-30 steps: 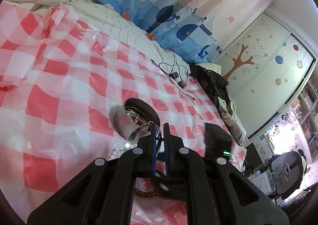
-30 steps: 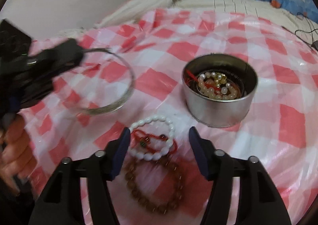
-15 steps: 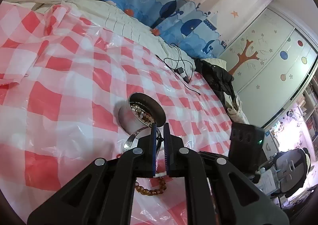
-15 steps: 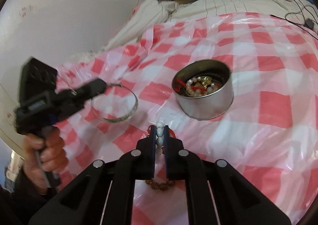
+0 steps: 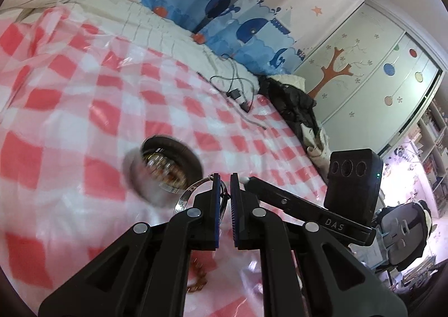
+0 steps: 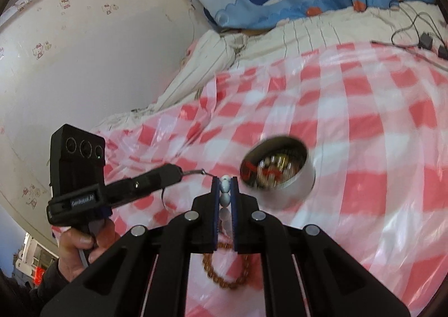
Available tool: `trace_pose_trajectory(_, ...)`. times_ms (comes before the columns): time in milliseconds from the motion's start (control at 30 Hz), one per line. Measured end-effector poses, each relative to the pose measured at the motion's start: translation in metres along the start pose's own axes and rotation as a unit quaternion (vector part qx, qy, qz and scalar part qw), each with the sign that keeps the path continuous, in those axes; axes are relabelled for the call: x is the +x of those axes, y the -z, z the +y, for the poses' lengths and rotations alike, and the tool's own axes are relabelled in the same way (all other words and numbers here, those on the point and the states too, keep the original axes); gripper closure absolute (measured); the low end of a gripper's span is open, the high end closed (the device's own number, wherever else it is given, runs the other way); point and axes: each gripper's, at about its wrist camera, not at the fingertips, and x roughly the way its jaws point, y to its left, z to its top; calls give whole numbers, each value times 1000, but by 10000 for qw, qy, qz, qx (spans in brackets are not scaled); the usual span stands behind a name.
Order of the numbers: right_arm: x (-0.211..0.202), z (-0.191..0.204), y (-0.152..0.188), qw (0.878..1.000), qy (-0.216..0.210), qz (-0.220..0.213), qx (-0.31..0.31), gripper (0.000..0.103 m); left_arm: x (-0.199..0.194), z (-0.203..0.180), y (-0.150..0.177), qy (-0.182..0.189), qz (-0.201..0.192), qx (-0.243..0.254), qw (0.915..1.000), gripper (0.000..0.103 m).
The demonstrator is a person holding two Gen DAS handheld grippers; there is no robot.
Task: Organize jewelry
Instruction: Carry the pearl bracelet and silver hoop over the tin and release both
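Observation:
A round metal tin (image 5: 165,168) (image 6: 280,171) with several beaded pieces inside stands on the pink checked sheet (image 5: 70,109). My left gripper (image 5: 224,185) is shut on a silver bangle (image 5: 186,196) and holds it above the sheet, just right of the tin. My right gripper (image 6: 224,188) is shut on a white bead bracelet (image 6: 225,191), lifted just left of the tin. In the right wrist view the left gripper (image 6: 173,169) comes in from the left. In the left wrist view the right gripper (image 5: 246,180) comes in from the right. A brown bead bracelet (image 6: 224,275) lies on the sheet below.
The sheet covers a bed. A striped pillow (image 6: 212,56) and whale-print curtain (image 5: 224,8) are at the back. A black charger and cable (image 5: 238,92) lie on the far side. Dark clothes (image 5: 294,104) sit by the wardrobe (image 5: 378,73).
My right gripper closed on the white bead bracelet and lifted it off the sheet. Both grippers rose and drew closer to each other beside the tin.

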Motion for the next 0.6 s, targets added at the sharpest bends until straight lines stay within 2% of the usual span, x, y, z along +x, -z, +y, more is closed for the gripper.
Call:
trace_pose_trajectory(100,4,-3,-16,9998,123,-139,-79,95,14,1,-13,152,-94,-59,9998,97)
trace_pose_trajectory(200,18,-8,-29,9995,235,-145,-132,95,36,13,-22,58,-64,-194,9998,97)
trace_pose_trajectory(300,43,-15,-32,9984,482,42,-287,95,62,28,-24,-953,218,-69,9952,94)
trace_pose_trajectory(367,73,-20,-28,9945,770,531,-466,94,69,36,-23,-1369,372,-23,9899,87)
trace_pose_trajectory(400,84,-23,-24,9924,856,725,-514,94,67,39,-22,-1383,373,-69,9897,81)
trace_pose_trajectory(433,91,-24,-20,9899,951,858,-604,90,63,41,-22,-1374,341,-75,9899,73)
trace_pose_trajectory(467,96,-23,-17,9874,1070,923,-708,81,58,41,-22,-1426,271,-66,9894,70)
trace_pose_trajectory(600,78,-21,-9,9885,1150,650,-739,79,41,42,-24,-1414,144,-94,9898,64)
